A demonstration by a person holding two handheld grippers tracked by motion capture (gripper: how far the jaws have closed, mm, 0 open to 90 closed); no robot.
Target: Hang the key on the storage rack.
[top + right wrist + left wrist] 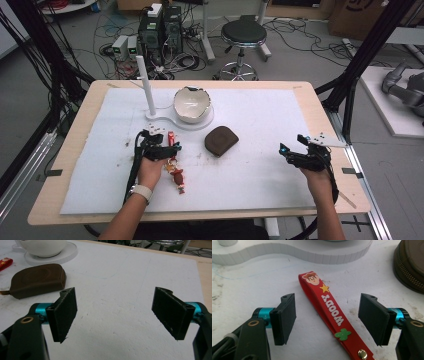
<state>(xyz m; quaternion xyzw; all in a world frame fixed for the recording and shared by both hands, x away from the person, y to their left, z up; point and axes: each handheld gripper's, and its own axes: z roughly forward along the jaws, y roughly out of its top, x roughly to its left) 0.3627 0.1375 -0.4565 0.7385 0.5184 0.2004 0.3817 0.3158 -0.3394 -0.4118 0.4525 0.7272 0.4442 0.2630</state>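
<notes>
From the high view, the left gripper (161, 142) hovered over a red rubber keychain strap (174, 162) on the white-covered table (260, 150). In the left gripper view, its jaws stood open astride the strap (329, 312), untouching, seemingly lining up a pinch. In the right gripper view, the right gripper (113, 312) waited open, a brown zip pouch (37, 280) off beyond its jaws.

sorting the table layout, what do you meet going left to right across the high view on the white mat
left gripper → red rubber strap with cartoon charm → brown zipped leather pouch → right gripper
</notes>
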